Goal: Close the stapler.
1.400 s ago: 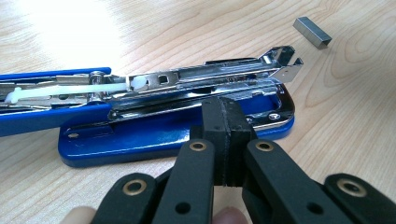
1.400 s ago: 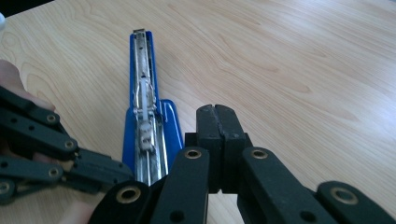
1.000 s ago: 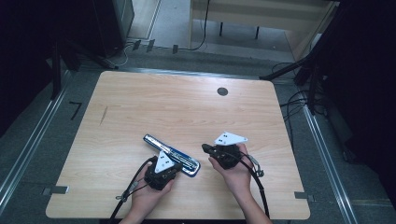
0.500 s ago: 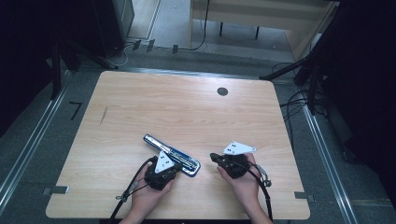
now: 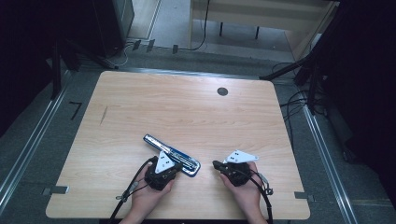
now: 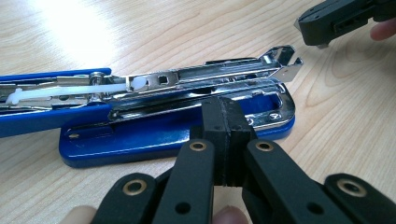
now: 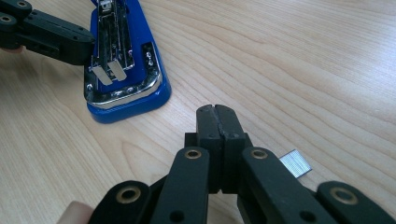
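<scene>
— On the near half of the wooden counter [image 5: 140,107], what lies there?

— A blue stapler [image 5: 172,154], swung open. It lies slantwise, its far end toward the upper left and its near end toward the person. In the left gripper view the chrome staple channel [image 6: 205,77] is lifted clear of the blue base [image 6: 154,133], and the blue top cover [image 6: 51,77] is folded back on the left.

— Where is the left gripper?

— The left gripper [image 5: 173,164] sits at the stapler's near end. Its two black fingers [image 6: 212,126] are pressed flat together with nothing between them, and their tips lie right at the chrome rim of the base; whether they touch it I cannot tell.

— And the right one?

— The right gripper [image 5: 216,164] is just to the right of the stapler, apart from it, low over bare wood. Its fingers [image 7: 208,123] are likewise closed tight on each other and hold nothing. In its own view the stapler's rounded near end [image 7: 126,91] lies ahead and to the left, with the left gripper's black arm reaching in from the top left corner.

— Anything else close by?

— A small silvery strip of staples [image 7: 295,163] lies on the counter just beside the right gripper's fingers, partly hidden behind them. A dark round cable hole [image 5: 222,91] sits far off near the back edge.
</scene>
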